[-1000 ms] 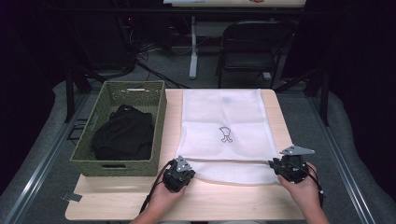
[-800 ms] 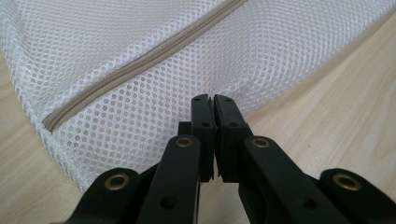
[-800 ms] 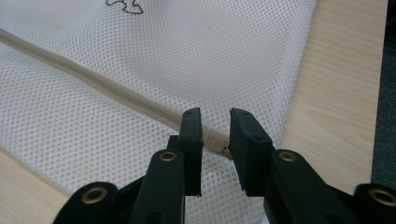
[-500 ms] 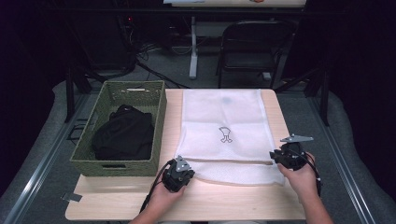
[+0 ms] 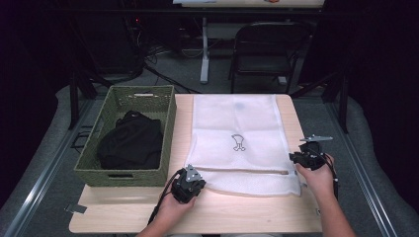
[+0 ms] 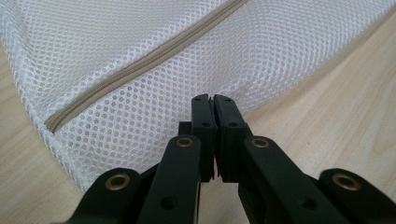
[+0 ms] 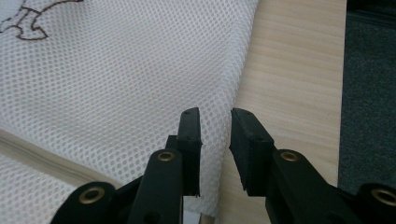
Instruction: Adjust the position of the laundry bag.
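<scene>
Left gripper (image 6: 214, 100) jaws pinching mesh bag (image 5: 237, 143) corner; right gripper (image 7: 215, 116) jaws spread over its edge. Should grip deep, keeping mesh taut.

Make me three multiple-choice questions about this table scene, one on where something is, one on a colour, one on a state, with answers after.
1. Where does the woven basket sit relative to the mesh bag?
A. to its left
B. on top of it
C. to its right

2. What colour is the mesh bag?
A. black
B. white
C. green

3. How do the jaws of the left tool stand?
A. wide open
B. shut together
C. clamped on the basket rim

Answers: 1 A, the high view shows the basket at the table's left side. 2 B, its mesh is white in all views. 3 B, its tips meet over the bag's edge.
</scene>
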Tool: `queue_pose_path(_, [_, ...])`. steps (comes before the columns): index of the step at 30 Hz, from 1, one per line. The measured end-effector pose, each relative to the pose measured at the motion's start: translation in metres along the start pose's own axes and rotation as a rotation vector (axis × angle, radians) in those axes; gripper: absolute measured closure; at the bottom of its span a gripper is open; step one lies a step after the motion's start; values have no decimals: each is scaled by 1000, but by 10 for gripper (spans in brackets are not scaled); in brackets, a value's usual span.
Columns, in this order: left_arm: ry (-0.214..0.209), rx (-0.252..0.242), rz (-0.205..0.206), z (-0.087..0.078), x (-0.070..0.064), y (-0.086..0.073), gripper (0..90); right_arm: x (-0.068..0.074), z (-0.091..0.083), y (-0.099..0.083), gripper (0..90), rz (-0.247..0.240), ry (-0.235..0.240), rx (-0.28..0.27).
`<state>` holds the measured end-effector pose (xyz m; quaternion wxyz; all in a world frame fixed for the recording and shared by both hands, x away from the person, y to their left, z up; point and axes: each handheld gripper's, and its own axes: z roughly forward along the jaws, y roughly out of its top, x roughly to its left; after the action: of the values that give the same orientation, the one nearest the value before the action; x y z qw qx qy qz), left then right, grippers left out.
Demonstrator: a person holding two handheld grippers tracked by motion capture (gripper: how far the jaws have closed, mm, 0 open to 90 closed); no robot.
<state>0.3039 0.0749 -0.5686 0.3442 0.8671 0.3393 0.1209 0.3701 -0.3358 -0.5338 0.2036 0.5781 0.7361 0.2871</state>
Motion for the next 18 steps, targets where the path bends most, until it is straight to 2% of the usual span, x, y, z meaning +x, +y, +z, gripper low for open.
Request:
queue_pose_path(8, [3,1,4,1,0,0,881,-5,19,1,701,29,1,26])
queue_pose_path(18, [5,0,4,1,0,-1,882,-8,27,-2,674,59,24,35])
